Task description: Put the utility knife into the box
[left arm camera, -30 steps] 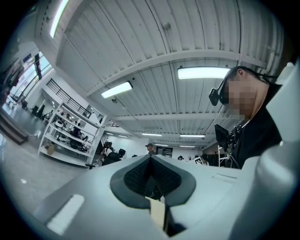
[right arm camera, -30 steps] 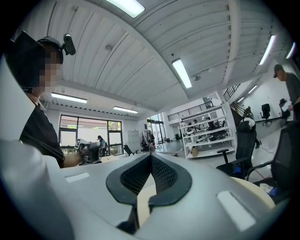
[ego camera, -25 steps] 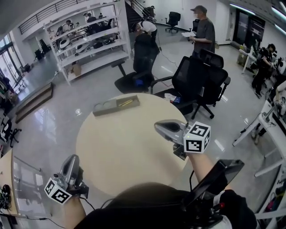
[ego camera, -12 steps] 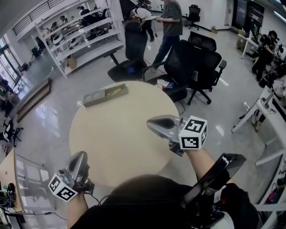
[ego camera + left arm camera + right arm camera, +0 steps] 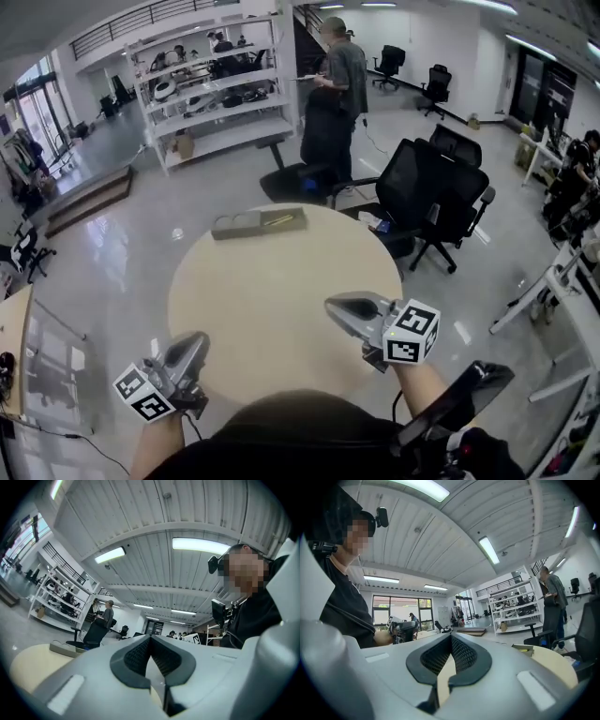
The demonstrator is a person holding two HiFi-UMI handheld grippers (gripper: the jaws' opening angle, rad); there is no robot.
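A flat grey box (image 5: 260, 223) lies at the far edge of the round beige table (image 5: 272, 300). A yellow utility knife (image 5: 278, 220) lies inside it, in its right half. My left gripper (image 5: 197, 339) hangs at the table's near left rim, shut and holding nothing. Over the near right part of the table my right gripper (image 5: 334, 306) is also shut and empty. Both are far from the box. The left gripper view shows its jaws (image 5: 150, 637) closed, with the box (image 5: 63, 648) far off at the left. From the right gripper (image 5: 451, 636), the box (image 5: 526, 649) shows at the right.
Black office chairs (image 5: 436, 187) stand just beyond the table at the right and behind it. White shelving (image 5: 220, 89) lines the back of the room. A person (image 5: 342, 75) stands by a chair past the table. The floor around is glossy grey.
The head view has swung, so the table sits a little further right in view. The person in the background has walked left. Both grippers stay shut and sit slightly lower; the box has not moved.
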